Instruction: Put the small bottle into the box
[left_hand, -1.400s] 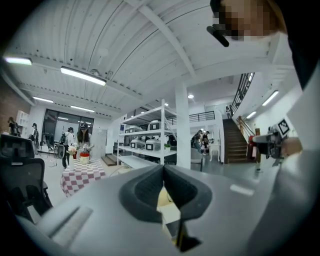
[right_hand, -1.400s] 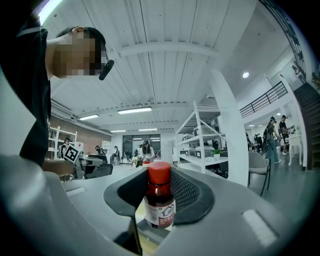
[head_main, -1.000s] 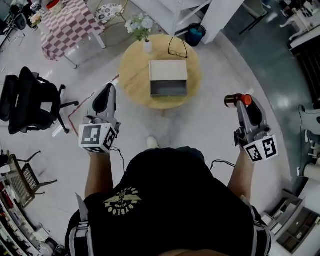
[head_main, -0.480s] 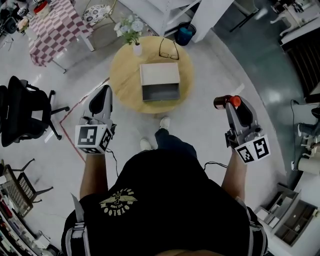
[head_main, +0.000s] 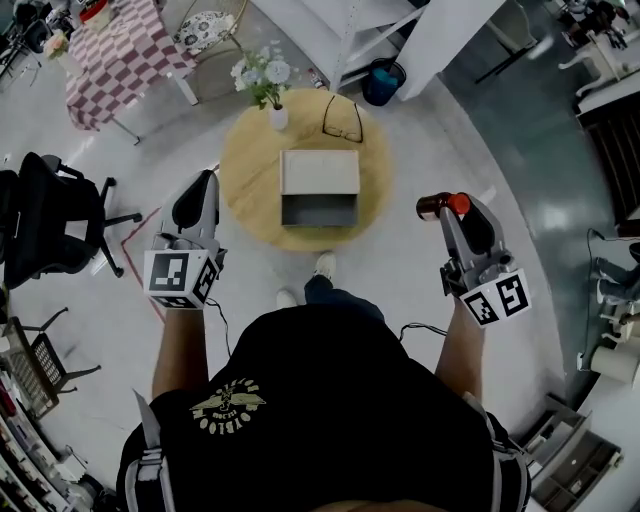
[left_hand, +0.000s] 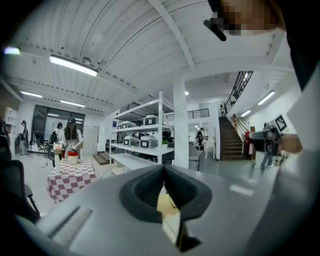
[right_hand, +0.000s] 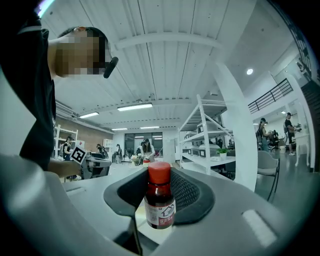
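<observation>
A small brown bottle (head_main: 441, 205) with a red cap sticks out sideways from my right gripper (head_main: 452, 210), which is shut on it. In the right gripper view the small brown bottle (right_hand: 159, 203) stands between the dark pads, red cap up. The open-fronted box (head_main: 319, 187) lies on the round wooden table (head_main: 246, 175), ahead and left of that gripper. My left gripper (head_main: 200, 190) is held left of the table with its jaws shut and nothing between them; in the left gripper view my left gripper (left_hand: 164, 192) has its pads meeting.
On the table's far side stand a white vase of flowers (head_main: 268, 85) and a pair of glasses (head_main: 342, 115). A black office chair (head_main: 45, 215) is at left, a checkered-cloth table (head_main: 115, 55) far left, a blue bin (head_main: 383, 80) beyond the table.
The person has stepped closer to the round table, which has shifted in the head view. Both grippers keep their pose, the right one still holding the bottle.
</observation>
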